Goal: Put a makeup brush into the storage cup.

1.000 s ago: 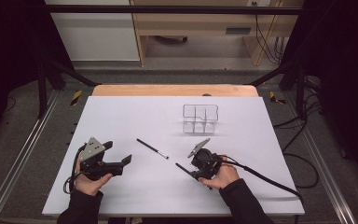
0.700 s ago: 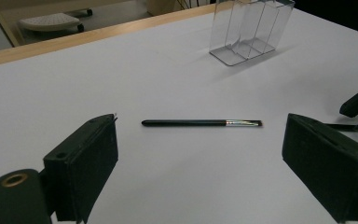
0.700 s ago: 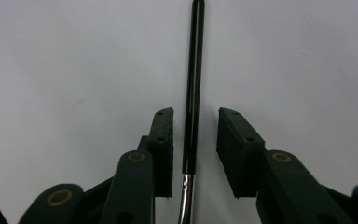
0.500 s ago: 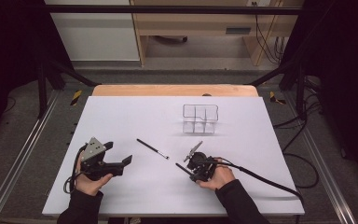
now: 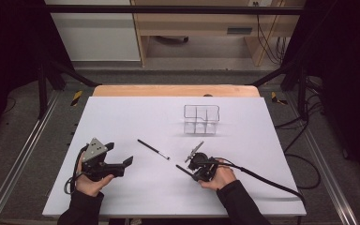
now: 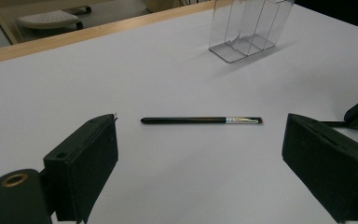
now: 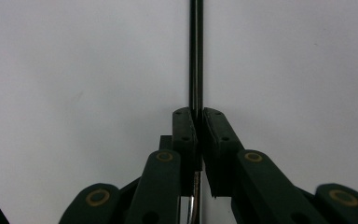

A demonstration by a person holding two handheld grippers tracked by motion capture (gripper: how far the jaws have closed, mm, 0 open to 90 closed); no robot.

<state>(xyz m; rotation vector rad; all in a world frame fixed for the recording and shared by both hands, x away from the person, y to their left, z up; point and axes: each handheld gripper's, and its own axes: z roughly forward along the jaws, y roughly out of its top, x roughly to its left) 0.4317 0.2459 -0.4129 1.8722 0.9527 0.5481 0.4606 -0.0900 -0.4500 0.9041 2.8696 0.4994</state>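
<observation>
Right claw [image 7: 196, 122] newly clamped on brush [image 7: 196, 56]

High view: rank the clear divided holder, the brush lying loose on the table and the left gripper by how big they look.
1. Left gripper, though it sits nearer the camera.
2. Clear divided holder.
3. Loose brush, thin and short.

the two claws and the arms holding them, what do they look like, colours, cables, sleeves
Both are black handheld tools. The left claw has two blocky black jaws with flat pads and carries a grey three-cornered plate on top. The right claw has slimmer black linkage arms with brass-coloured pivot rings. A black cable trails from it across the table. The person wears dark long sleeves.
</observation>
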